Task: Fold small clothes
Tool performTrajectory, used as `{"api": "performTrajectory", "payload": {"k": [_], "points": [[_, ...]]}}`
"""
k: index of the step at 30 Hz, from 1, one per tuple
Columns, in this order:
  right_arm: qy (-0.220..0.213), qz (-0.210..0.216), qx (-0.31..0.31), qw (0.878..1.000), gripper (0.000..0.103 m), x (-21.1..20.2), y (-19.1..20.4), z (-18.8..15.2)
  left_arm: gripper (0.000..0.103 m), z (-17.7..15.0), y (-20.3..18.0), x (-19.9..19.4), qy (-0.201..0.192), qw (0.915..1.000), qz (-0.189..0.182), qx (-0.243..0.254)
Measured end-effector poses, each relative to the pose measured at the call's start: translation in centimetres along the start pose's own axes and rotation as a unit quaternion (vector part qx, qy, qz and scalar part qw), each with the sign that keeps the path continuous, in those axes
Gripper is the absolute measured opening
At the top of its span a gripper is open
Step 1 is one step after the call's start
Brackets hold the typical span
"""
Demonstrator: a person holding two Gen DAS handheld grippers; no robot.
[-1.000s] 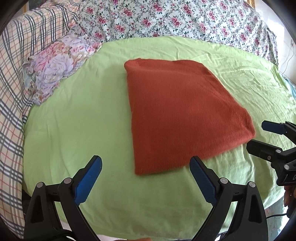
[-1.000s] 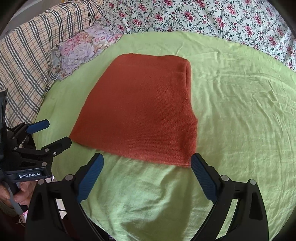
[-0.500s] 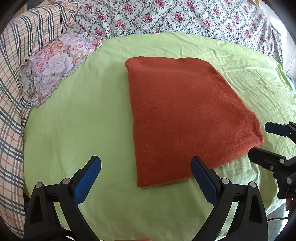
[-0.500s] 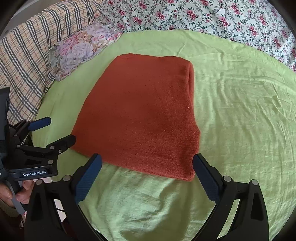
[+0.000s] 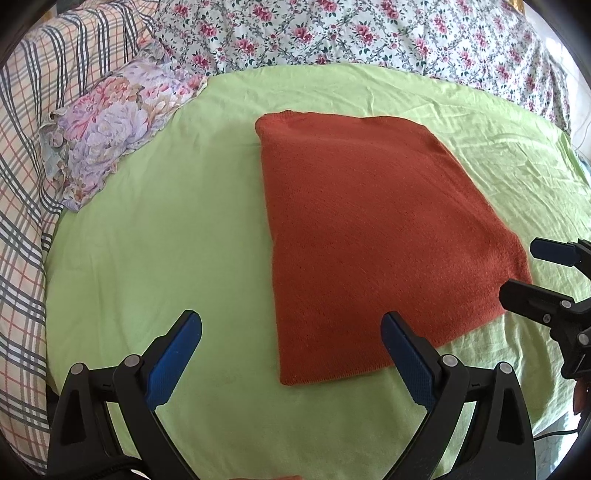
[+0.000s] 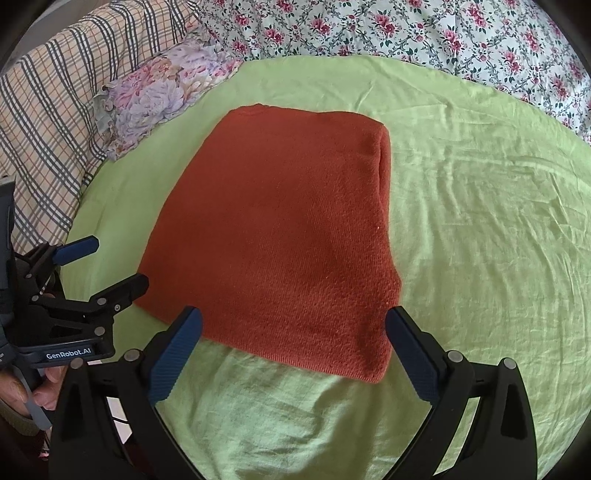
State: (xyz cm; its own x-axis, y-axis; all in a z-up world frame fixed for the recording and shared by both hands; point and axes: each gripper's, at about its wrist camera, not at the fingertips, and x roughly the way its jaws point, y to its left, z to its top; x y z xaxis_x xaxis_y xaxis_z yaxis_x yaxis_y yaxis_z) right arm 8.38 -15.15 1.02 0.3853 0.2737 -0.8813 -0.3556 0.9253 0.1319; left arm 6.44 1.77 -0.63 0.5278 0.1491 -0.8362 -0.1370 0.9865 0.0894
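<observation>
A rust-red knit garment [image 5: 369, 236] lies flat and folded into a rough rectangle on the green sheet [image 5: 147, 240]; it also shows in the right wrist view [image 6: 280, 236]. My left gripper [image 5: 291, 339] is open and empty, hovering over the garment's near left corner. My right gripper [image 6: 293, 336] is open and empty, just above the garment's near edge and right corner. Each gripper shows at the side of the other's view: the right one [image 5: 532, 269] and the left one [image 6: 110, 266], both open.
A floral pillow [image 5: 110, 129] lies at the back left of the green sheet [image 6: 480, 221]. A plaid blanket [image 5: 22, 147] runs along the left, a flowered quilt [image 5: 369, 33] along the back. The bed's near edge is below the grippers.
Both grippers have moved forward toward the garment's near edge, still open. The garment has not moved.
</observation>
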Motion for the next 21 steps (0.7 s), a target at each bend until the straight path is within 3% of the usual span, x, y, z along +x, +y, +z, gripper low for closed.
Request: {"api": "performTrajectory", "payload": {"k": [21], "points": [[0.001,0.007,0.01,1.0,0.1,0.56,0.11,0.91,0.098,0.86,-0.1,0.57,0.006,0.9997,-0.01,-0.019]]}}
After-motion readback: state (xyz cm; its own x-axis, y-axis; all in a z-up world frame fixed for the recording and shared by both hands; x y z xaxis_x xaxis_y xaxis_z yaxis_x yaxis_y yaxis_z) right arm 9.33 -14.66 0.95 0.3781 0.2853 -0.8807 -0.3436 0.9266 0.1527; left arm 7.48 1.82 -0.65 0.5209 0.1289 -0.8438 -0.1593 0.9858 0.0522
